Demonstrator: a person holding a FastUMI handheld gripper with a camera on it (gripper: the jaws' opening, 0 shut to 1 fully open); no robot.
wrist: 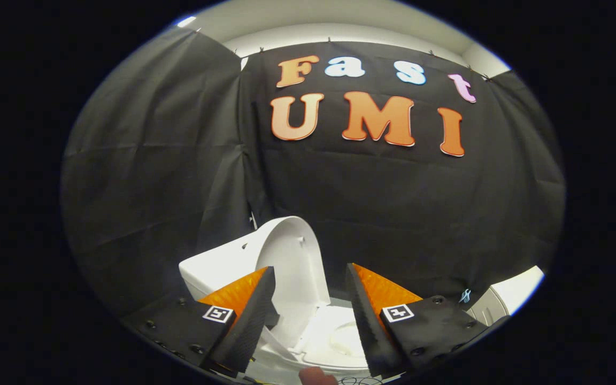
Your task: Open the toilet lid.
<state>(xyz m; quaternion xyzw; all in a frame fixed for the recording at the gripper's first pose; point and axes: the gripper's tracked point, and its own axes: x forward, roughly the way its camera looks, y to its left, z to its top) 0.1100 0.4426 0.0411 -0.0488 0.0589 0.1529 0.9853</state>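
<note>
Toilet lid (292,256) upright, seemingly fully raised, beyond parted fingers (249,315).

A staged booth is shown, not a real bathroom: a toilet (265,267) is set against black cloth (393,203) pinned below a pale ceiling (340,21).

White toilet lid (292,256), black wall cloth (153,176)
</note>
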